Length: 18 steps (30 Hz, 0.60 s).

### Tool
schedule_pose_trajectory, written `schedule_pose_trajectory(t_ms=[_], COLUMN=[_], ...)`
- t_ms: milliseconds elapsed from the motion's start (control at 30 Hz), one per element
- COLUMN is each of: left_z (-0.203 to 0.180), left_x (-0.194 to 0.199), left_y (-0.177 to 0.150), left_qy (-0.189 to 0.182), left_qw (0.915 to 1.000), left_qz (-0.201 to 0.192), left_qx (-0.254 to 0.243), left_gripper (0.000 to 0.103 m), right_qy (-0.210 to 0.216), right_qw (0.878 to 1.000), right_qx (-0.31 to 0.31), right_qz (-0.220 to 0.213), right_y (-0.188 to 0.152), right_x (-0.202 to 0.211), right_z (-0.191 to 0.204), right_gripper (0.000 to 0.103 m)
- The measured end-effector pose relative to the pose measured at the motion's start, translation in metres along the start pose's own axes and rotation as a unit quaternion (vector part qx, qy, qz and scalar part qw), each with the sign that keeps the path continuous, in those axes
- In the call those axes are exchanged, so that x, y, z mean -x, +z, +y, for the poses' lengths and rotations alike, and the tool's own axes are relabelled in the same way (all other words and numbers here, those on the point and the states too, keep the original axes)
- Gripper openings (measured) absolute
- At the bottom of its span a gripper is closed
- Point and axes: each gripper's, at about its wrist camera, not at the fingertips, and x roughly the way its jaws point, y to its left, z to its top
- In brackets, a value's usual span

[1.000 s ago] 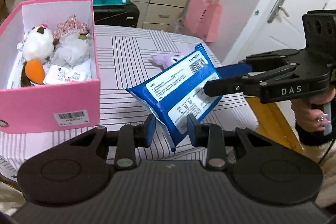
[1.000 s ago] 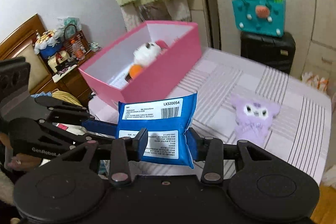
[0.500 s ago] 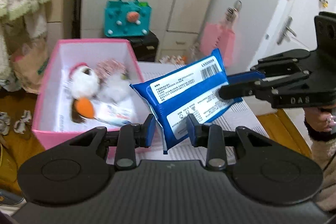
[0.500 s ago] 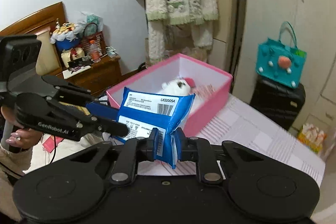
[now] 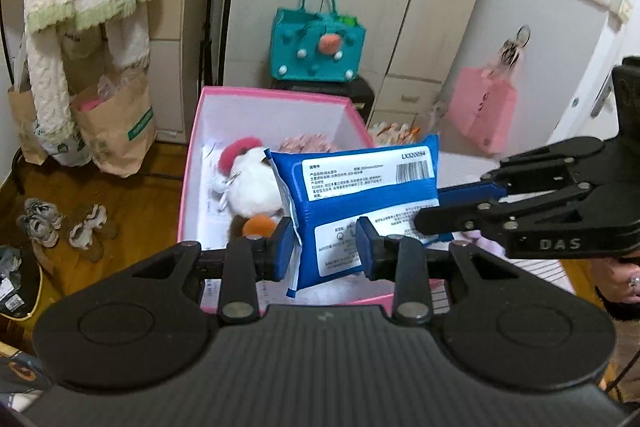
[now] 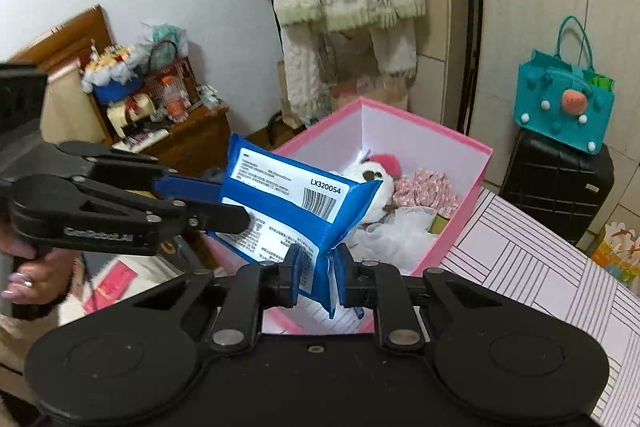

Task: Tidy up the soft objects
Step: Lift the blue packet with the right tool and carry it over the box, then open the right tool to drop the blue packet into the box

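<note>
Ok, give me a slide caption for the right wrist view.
Both grippers, right gripper and left gripper, hold a blue wipes pack above the pink box of plush toys.

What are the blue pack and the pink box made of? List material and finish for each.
Blue pack: likely soft plastic film, slightly glossy; it creases and has crimped end seams.
Pink box: seemingly matte cardboard; thin stiff walls, white inside.
</note>
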Motion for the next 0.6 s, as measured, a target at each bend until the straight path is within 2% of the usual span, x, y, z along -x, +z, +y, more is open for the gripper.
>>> schedule_pose_trajectory(t_ms=[267, 600], left_z=[0.026, 0.033], left_x=[-0.037, -0.059], left_y=[0.002, -0.003], left_qy=[0.018, 0.050], left_qw=[0.9984, 0.9940], left_qz=[0.053, 0.087], left_qx=[-0.005, -0.045], left_gripper=[0.032, 0.032], right_qy=[0.008, 0.028], right_qw=[0.999, 0.995], right_qx=[-0.012, -0.029], right_qz=[0.042, 0.095], right_y=[-0.004, -0.007], right_x=[-0.048, -0.078], right_z=[-0.007, -0.013], right_gripper=[0.027, 0.027])
